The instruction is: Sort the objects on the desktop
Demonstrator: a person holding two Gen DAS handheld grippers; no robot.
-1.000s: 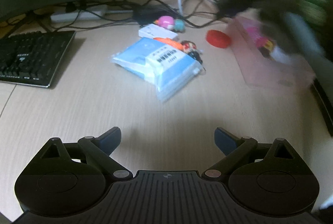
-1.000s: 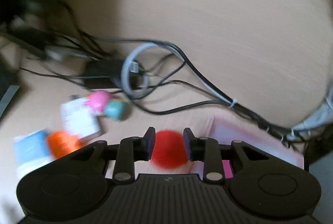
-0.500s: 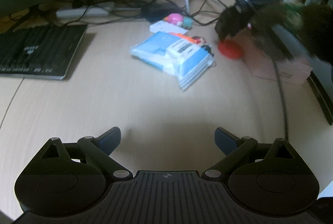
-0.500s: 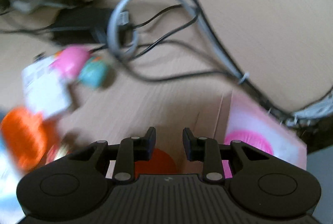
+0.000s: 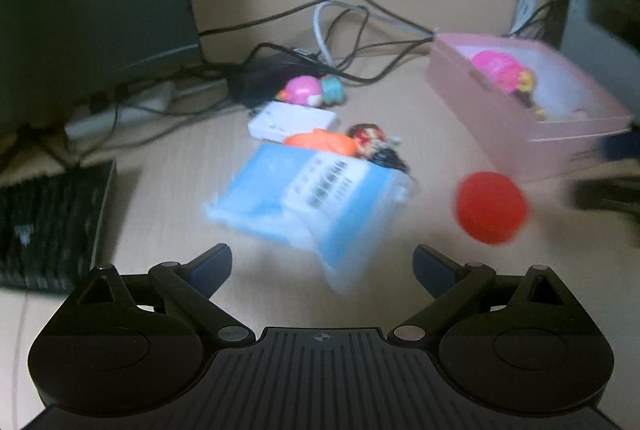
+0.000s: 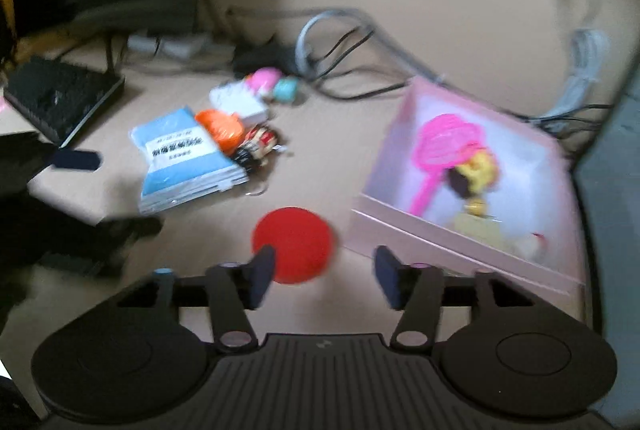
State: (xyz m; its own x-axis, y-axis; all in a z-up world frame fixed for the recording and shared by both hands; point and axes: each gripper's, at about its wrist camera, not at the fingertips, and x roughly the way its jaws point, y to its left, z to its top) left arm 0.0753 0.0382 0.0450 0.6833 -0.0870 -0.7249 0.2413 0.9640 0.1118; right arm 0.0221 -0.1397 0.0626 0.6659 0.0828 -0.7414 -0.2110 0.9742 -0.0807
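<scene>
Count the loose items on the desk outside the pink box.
6, others may be hidden: red disc nearest the box, blue packet, orange toy, dark figurine, white card, pink-and-teal toy.

Table layout as I see it from both wrist cameras

From my right wrist view, the round disc (image 6: 294, 244) lies on the table (image 6: 460, 10) at twelve o'clock, just ahead of the right hand-held gripper (image 6: 323, 280), with the open box (image 6: 460, 254) just beside it at two o'clock. The net (image 6: 444, 146) and a small figure (image 6: 476, 170) lie inside that box. At ten o'clock sits the packet (image 6: 186, 158), with small toys (image 6: 224, 126) touching its far edge and the keyboard (image 6: 60, 98) beyond to the left. Cables (image 6: 344, 42) lie behind everything. The left hand-held gripper (image 5: 322, 264) has the packet at twelve.
</scene>
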